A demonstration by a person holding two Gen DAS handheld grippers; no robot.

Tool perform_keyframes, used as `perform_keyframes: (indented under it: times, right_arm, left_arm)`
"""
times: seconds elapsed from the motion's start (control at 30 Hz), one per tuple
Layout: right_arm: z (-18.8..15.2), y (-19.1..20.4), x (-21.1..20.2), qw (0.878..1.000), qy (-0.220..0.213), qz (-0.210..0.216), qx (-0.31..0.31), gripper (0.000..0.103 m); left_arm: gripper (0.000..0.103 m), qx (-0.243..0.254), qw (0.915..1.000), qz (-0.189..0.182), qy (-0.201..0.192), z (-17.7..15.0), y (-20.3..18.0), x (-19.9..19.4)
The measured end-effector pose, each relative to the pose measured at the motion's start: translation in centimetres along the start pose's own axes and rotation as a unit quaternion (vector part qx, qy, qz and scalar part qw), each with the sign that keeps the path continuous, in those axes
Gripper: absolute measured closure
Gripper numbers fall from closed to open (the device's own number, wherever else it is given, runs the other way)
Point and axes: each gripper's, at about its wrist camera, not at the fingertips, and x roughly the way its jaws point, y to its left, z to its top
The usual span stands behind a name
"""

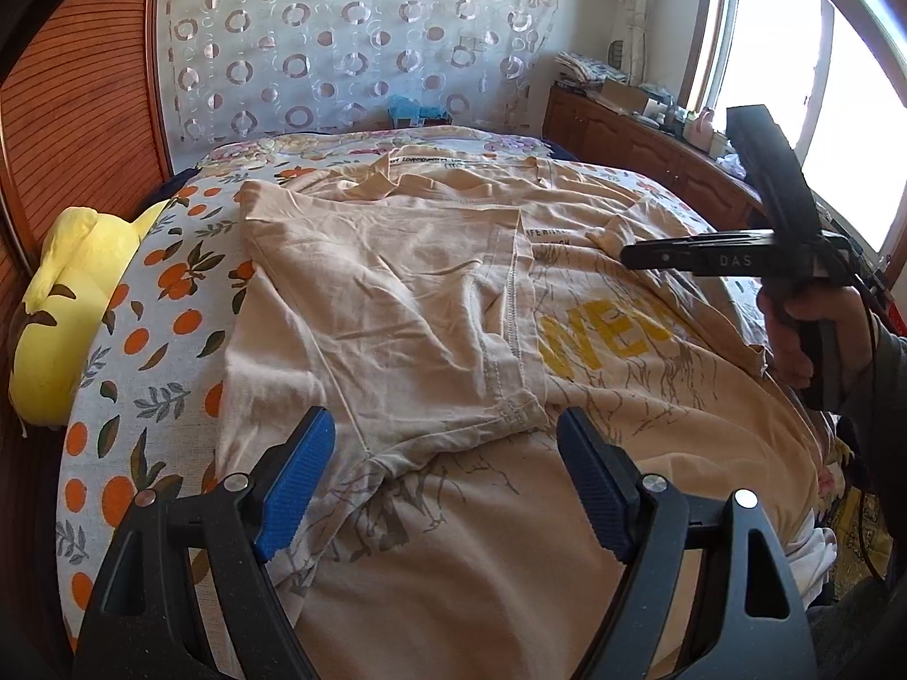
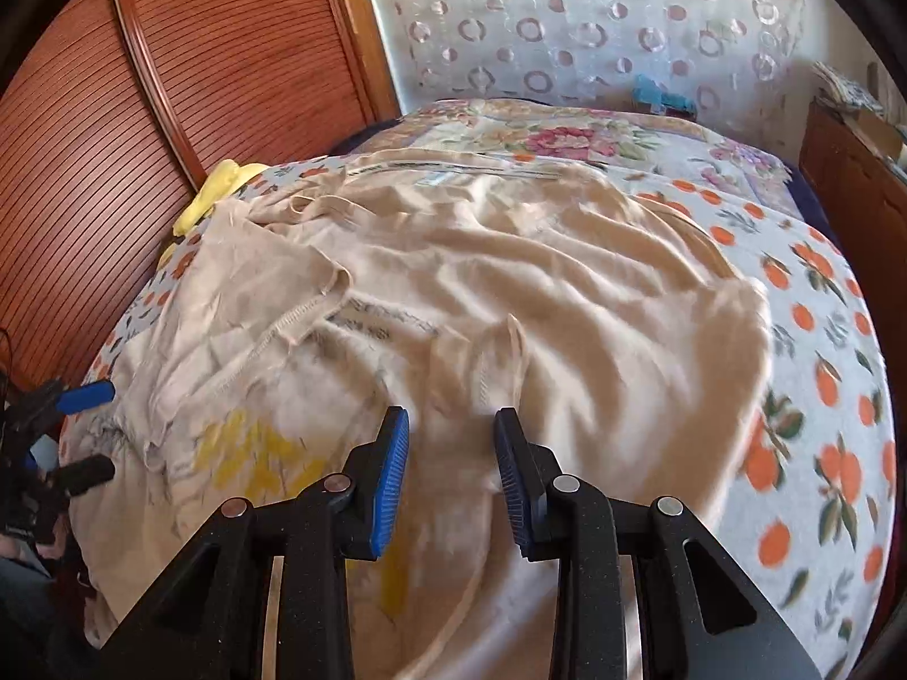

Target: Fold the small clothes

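A beige T-shirt (image 1: 397, 283) with yellow lettering (image 1: 601, 340) lies spread and creased on the bed, its left side folded over the front. My left gripper (image 1: 445, 419) hovers wide open over the folded sleeve hem (image 1: 510, 306) with nothing between its blue pads. My right gripper (image 2: 452, 416) is open above the shirt (image 2: 567, 283), its pads apart and gripping nothing; a raised fold of sleeve (image 2: 504, 351) stands just beyond its tips. In the left wrist view the right gripper (image 1: 629, 255) shows side-on at the right, held by a hand (image 1: 805, 328). The left gripper (image 2: 96, 433) shows at the right wrist view's left edge.
The bed carries an orange-print sheet (image 1: 170, 283) and a floral cover (image 2: 567, 136) at the far end. A yellow plush pillow (image 1: 68, 294) lies at the left edge by the slatted wooden door (image 2: 170, 85). A cluttered wooden cabinet (image 1: 652, 136) runs under the window on the right.
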Motion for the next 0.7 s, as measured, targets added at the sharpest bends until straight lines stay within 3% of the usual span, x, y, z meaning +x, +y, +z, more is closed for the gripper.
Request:
perform_keyframes:
  times: [0.1,0.17,0.23,0.33,0.47,0.6,0.7]
  right_arm:
    - [0.2,2.2,0.3,0.997,0.010,0.076,-0.022,0.071]
    - [0.1,3.3,-0.5,0.994,-0.004,0.099,-0.042,0.071]
    - [0.1,3.6,-1.3,0.995,-0.022,0.083,-0.045,0.071]
    - [0.2,2.5,-2.0,0.998,-0.041,0.025,-0.037,0.071]
    - [0.6,1.2,-0.5,0.998,-0.024,-0.042,-0.030,0.071]
    - [1.0,1.2,1.3,0.999,0.004,-0.042,-0.032,0.071]
    - [1.5,2.0,1.6,1.000,0.007,0.007,-0.029,0.086]
  left_arm:
    - [0.022,-0.005,1.0000,0.003,-0.004,0.0,0.5,-0.2]
    - [0.022,-0.008,0.9999,0.005,-0.006,0.0,0.9,-0.3]
    - [0.022,-0.011,0.9999,0.008,-0.007,0.1,1.2,-0.4]
    - [0.022,-0.013,0.9998,0.008,-0.010,0.3,1.4,-0.4]
    - [0.022,-0.011,0.9999,0.006,-0.011,0.3,1.2,-0.3]
    - [0.022,-0.008,0.9999,0.007,-0.007,0.2,1.0,-0.1]
    - [0.022,-0.007,0.9999,0.008,-0.005,0.0,1.1,-0.1]
